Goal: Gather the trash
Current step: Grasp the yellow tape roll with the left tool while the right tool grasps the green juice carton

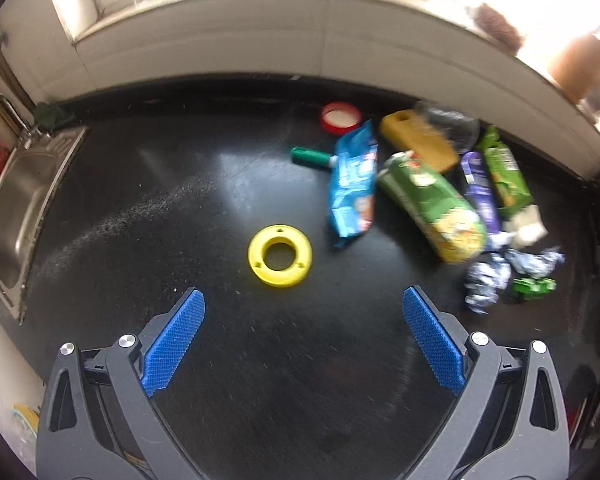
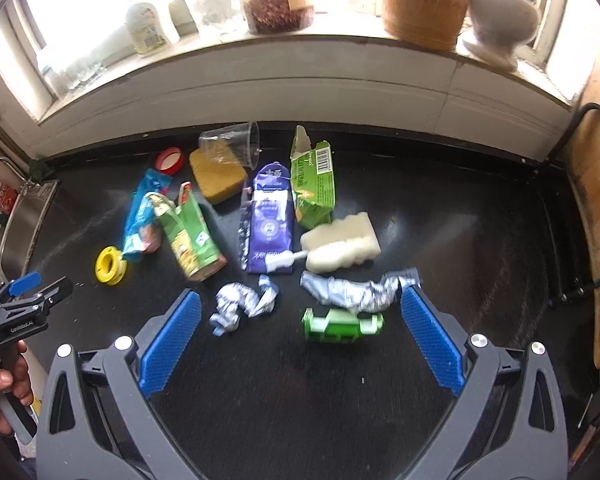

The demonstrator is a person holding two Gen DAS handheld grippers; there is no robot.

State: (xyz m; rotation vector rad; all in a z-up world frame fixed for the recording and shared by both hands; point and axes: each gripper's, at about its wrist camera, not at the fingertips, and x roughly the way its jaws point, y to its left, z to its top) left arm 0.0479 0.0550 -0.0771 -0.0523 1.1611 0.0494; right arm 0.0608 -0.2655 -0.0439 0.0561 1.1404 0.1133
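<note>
Trash lies scattered on a black counter (image 1: 180, 208). In the left wrist view a yellow ring (image 1: 280, 255) lies just ahead of my open left gripper (image 1: 304, 300), with a blue snack bag (image 1: 352, 188) and a green carton (image 1: 432, 204) further right. In the right wrist view my right gripper (image 2: 300, 300) is open above a green plastic piece (image 2: 342, 325), between a crumpled silver wrapper (image 2: 242, 304) and a longer twisted one (image 2: 356, 294). Beyond lie a purple pouch (image 2: 270, 220), a white sponge (image 2: 340, 245), a green box (image 2: 314, 184) and a green carton (image 2: 190, 230).
A steel sink (image 1: 20, 208) is set into the counter at the left. A yellow sponge (image 2: 218, 176), a clear plastic cup (image 2: 234, 142) and a red lid (image 2: 169, 161) sit near the back wall. Jars and a vase stand on the windowsill (image 2: 300, 76). A person's hand (image 2: 4, 388) holds the left gripper's handle.
</note>
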